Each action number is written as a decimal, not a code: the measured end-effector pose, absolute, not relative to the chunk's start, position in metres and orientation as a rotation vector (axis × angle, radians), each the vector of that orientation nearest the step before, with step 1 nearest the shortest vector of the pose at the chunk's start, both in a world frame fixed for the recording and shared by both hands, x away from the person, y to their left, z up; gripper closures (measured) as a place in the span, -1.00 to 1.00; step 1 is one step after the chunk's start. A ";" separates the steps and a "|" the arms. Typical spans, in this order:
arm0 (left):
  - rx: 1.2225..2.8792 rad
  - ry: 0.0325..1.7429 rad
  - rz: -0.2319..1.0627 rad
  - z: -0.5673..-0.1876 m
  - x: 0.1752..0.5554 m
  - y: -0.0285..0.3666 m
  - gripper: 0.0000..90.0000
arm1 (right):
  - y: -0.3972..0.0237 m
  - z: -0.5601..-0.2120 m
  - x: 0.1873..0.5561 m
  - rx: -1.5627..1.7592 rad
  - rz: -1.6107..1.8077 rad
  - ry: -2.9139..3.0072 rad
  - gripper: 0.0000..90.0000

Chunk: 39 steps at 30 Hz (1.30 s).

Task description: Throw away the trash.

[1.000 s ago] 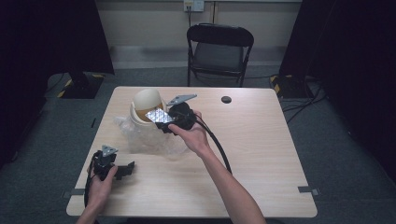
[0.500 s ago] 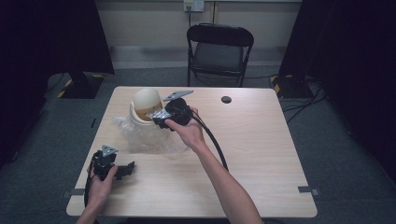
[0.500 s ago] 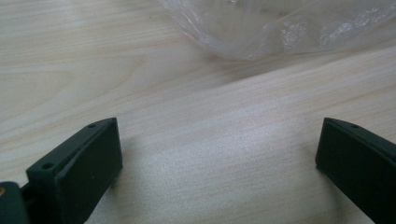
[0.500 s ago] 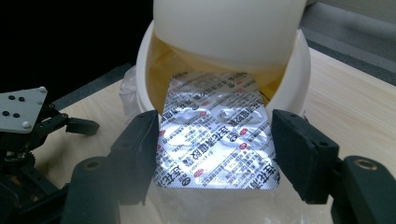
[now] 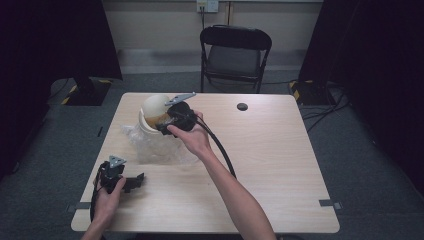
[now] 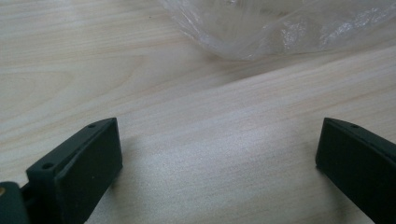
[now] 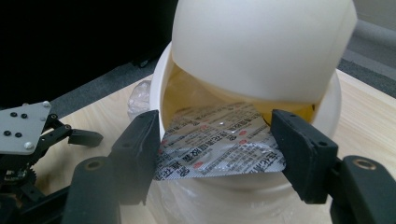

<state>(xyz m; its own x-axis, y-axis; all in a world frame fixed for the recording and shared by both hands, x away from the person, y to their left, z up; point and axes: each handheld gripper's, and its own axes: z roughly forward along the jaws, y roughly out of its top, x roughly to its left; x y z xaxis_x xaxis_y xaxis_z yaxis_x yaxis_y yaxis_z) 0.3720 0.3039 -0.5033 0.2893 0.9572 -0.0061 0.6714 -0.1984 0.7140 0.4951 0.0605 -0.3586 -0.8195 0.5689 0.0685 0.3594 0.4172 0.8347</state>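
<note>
Right gripper view: a silver foil pill sheet with red print (image 7: 219, 147) is seen between the two black jaws of the right gripper (image 7: 217, 158), at the mouth of a round cream plastic bin with a tipped swing lid (image 7: 261, 51).

The sheet is held by its two side edges, half inside the bin opening. In the high view, the bin (image 5: 152, 112) is stood on the pale wooden table (image 5: 280, 150), beside a crumpled clear plastic bag (image 5: 150, 147). The left gripper (image 5: 131, 181) is rested near the table's front edge, jaws spread wide with bare wood between them.
</note>
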 end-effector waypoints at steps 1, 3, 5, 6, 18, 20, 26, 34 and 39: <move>1.951 1.452 0.603 -0.503 0.372 0.304 -1.00 | 0.062 -0.359 0.496 0.815 1.353 2.448 -0.23; 1.951 1.453 0.603 -0.503 0.372 0.304 -1.00 | 0.064 -0.361 0.498 0.826 1.349 2.449 -0.23; 1.951 1.452 0.603 -0.503 0.372 0.304 -1.00 | 0.065 -0.362 0.500 0.829 1.346 2.452 -0.23; 1.951 1.452 0.603 -0.503 0.372 0.304 -1.00 | 0.066 -0.362 0.501 0.828 1.349 2.453 -0.22; 1.952 1.452 0.603 -0.503 0.372 0.304 -1.00 | 0.070 -0.365 0.506 0.855 1.347 2.459 -0.35; 1.951 1.452 0.603 -0.503 0.372 0.304 -1.00 | 0.069 -0.365 0.505 0.863 1.356 2.457 -0.39; 1.951 1.453 0.603 -0.503 0.372 0.304 -1.00 | 0.065 -0.364 0.503 0.871 1.384 2.453 -0.43; 1.951 1.452 0.603 -0.503 0.372 0.304 -1.00 | 0.052 -0.361 0.500 0.893 1.380 2.451 -0.53; 1.952 1.453 0.603 -0.503 0.372 0.304 -1.00 | 0.040 -0.364 0.499 0.914 1.381 2.440 -0.60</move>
